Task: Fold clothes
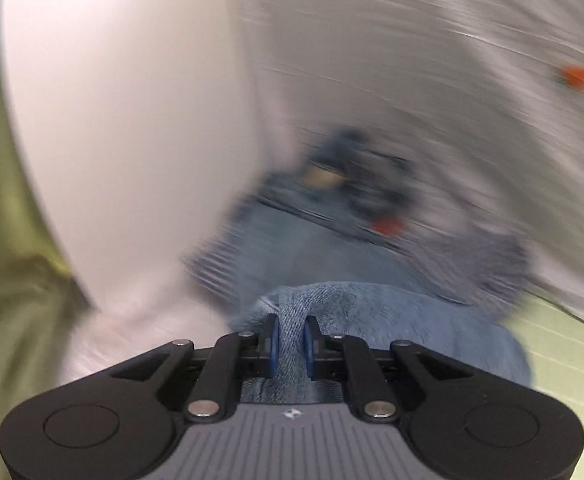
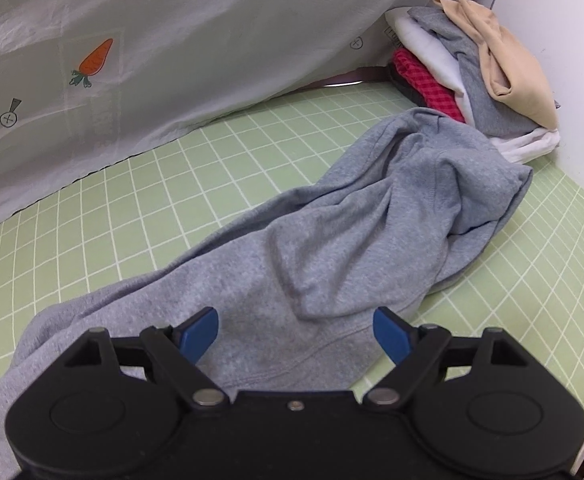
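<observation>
The blue denim garment (image 1: 372, 320) hangs bunched in front of the left gripper (image 1: 291, 344), whose jaws are clamped on a fold of it. Denim looks thick and rather stiff, so it is probably heavy and will not slip easily; a seam or the waistband is likely the best place to hold. This view is blurred, so the garment's far end is unclear. The grey sweatshirt (image 2: 332, 240) lies crumpled on the green gridded counter (image 2: 131, 208), soft and limp. The right gripper (image 2: 296, 332) hovers over its near edge with jaws wide apart. A pile of clothes (image 2: 472, 68) sits in the far corner, beside a carrot-print sheet (image 2: 171, 40).
</observation>
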Demonstrator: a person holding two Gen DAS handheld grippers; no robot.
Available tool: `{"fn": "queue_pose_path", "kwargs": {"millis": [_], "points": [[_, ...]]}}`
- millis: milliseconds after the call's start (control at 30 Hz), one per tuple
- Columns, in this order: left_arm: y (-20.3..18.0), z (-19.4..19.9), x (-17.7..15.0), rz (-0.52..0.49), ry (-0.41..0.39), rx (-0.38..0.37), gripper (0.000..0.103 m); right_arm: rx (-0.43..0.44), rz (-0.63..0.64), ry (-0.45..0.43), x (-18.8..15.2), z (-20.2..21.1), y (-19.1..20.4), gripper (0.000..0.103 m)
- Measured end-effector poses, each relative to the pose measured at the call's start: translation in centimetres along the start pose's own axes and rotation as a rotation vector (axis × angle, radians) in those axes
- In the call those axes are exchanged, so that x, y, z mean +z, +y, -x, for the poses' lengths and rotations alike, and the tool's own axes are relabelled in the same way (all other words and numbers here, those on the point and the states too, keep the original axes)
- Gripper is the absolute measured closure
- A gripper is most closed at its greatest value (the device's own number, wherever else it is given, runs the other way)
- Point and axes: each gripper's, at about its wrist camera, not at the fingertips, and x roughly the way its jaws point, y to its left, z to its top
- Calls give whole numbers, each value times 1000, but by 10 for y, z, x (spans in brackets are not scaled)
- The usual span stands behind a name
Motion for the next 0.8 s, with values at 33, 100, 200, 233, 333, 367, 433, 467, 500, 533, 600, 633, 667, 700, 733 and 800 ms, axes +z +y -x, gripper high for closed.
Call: {"fn": "queue_pose_path", "kwargs": {"millis": [33, 100, 200, 233, 333, 367, 433, 467, 500, 533, 600, 633, 667, 700, 733, 800], "points": [[14, -15, 3, 24, 18, 49, 89, 2, 3, 4, -1, -1, 3, 18], [39, -48, -1, 78, 127, 111, 88, 4, 13, 12, -3, -2, 9, 18], [68, -90, -20, 168, 322, 148, 85, 7, 15, 19, -4, -2, 13, 18], [73, -96, -29, 201, 373, 132, 84, 8, 13, 20, -4, -2, 13, 18], [75, -90, -46, 248, 403, 93, 82, 12, 6, 24, -3, 0, 14, 18], [74, -88, -47, 246, 406, 96, 79, 12, 3, 24, -3, 0, 14, 18], [72, -83, -50, 243, 412, 101, 73, 12, -4, 23, -2, 2, 12, 18], [72, -80, -51, 246, 416, 103, 70, 16, -10, 24, -1, 3, 11, 18], [73, -75, -52, 255, 421, 107, 61, 23, -18, 24, -1, 4, 10, 18], [74, -70, -52, 263, 425, 108, 56, 31, -24, 23, -1, 5, 8, 18], [75, -61, -50, 274, 423, 87, 39, 48, -37, 20, 0, 8, 6, 18], [75, -57, -50, 276, 419, 72, 37, 55, -42, 16, 0, 10, 4, 18], [74, -50, -51, 275, 415, 62, 37, 62, -47, 10, 0, 12, 2, 18], [73, -45, -51, 275, 414, 55, 36, 69, -51, 5, 0, 15, 0, 18], [70, -38, -52, 276, 414, 43, 36, 77, -59, 1, 0, 17, -3, 18], [64, -21, -56, 281, 421, 6, 35, 94, -82, -5, -2, 21, -12, 18]]}}
